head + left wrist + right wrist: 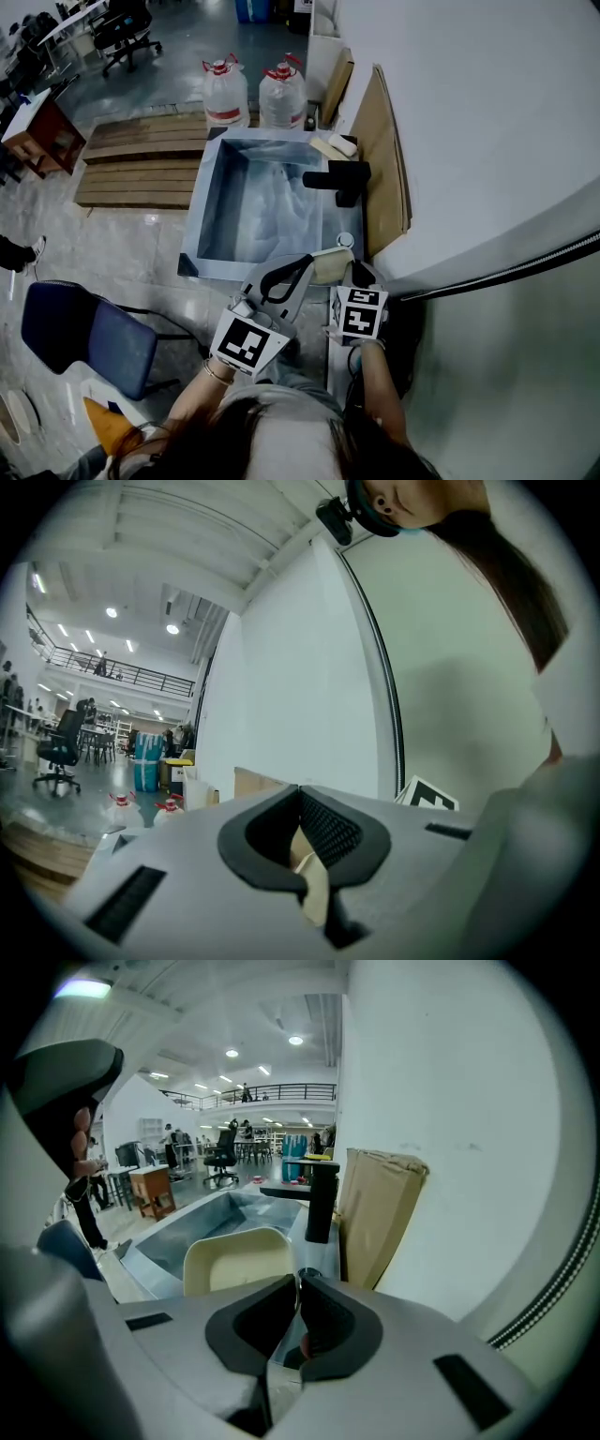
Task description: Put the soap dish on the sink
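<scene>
The cream soap dish (330, 266) hangs over the near right corner of the steel sink (200, 220), between my two grippers. My left gripper (310, 266) is shut on its edge; in the left gripper view a cream sliver of the soap dish (312, 878) shows between the closed jaws of the left gripper (300, 794). My right gripper (354, 275) sits just right of the dish, shut, nothing seen in it. From the right gripper (298, 1283), the dish (239, 1260) lies just ahead and left, over the sink (187, 1227).
A black faucet (342, 178) stands on the sink's right rim, with a bar of soap (342, 143) behind it. Cardboard sheets (384, 178) lean on the white wall. Two water jugs (225, 92), wooden pallets (141, 159) and a blue chair (89, 337) stand around.
</scene>
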Motion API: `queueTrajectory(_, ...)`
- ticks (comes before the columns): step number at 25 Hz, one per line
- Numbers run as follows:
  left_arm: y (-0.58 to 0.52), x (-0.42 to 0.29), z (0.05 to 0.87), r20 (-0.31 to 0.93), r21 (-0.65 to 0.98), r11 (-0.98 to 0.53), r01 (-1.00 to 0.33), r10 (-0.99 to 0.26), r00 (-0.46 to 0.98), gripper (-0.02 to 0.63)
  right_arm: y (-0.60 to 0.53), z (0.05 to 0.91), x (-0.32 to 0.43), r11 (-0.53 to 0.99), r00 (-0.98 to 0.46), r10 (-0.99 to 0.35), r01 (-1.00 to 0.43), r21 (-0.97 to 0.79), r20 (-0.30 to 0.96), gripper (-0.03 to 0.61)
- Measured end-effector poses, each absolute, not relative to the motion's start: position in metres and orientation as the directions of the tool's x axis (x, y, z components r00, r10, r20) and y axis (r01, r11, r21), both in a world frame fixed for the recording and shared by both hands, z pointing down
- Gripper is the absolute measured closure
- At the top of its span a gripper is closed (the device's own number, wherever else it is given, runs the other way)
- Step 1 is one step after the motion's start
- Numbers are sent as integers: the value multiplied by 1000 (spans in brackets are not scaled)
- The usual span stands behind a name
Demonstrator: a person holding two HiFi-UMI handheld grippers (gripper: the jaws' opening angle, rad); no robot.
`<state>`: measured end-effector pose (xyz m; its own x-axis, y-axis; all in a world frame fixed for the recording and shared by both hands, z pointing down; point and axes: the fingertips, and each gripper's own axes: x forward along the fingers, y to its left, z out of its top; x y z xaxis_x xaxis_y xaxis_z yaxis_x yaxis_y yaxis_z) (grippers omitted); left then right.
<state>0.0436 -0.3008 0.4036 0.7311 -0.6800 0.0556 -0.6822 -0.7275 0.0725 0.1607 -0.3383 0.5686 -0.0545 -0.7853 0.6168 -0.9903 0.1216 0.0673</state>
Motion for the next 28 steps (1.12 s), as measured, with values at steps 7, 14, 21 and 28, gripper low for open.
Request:
queueTrajectory(7,-306,47,410,69,83,-724,-685,-681,729,604,-344,593,167,139,-46,-742,-986,86,669,543)
queueTrajectory(14,-312,50,418,86,91,-721,-687,-681,727,604,-352,611,172,152,-41,-703,-984,94,710,543)
queueTrajectory(21,-317,51,428,104,94,-713,-695,-687,719,604,-358,633,177,148,-36,-668,-985,85,743,543)
queueTrajectory(28,-317,53,433,114,98,-711,-696,-687,718,604,-362,644,180,130,-27,-654,-989,77,756,543)
